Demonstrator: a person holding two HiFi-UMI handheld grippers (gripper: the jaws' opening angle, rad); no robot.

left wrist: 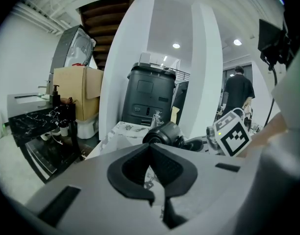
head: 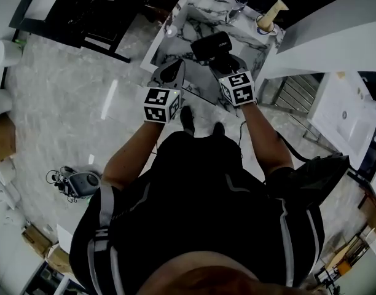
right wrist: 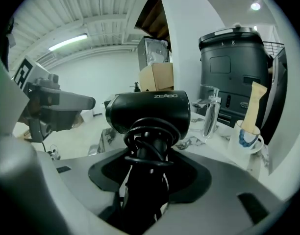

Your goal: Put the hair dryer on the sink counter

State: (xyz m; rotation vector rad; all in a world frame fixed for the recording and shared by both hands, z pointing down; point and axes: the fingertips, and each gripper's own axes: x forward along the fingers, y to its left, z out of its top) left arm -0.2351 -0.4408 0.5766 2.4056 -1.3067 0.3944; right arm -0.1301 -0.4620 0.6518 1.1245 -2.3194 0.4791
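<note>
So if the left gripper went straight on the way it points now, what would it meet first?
Most likely the hair dryer, held in the right gripper, which sits just beyond the tips of the left gripper. Depth is unclear; it might slip past onto the marble counter.

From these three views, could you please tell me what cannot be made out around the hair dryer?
- Gap under the hair dryer: the right gripper view's own body blocks it, and the head view looks straight down, so contact with the counter cannot be told.
- Its handle and plug: right gripper view, buried under the coiled cord and inside the right gripper.
- What the cup holds: right gripper view, too small.
</note>
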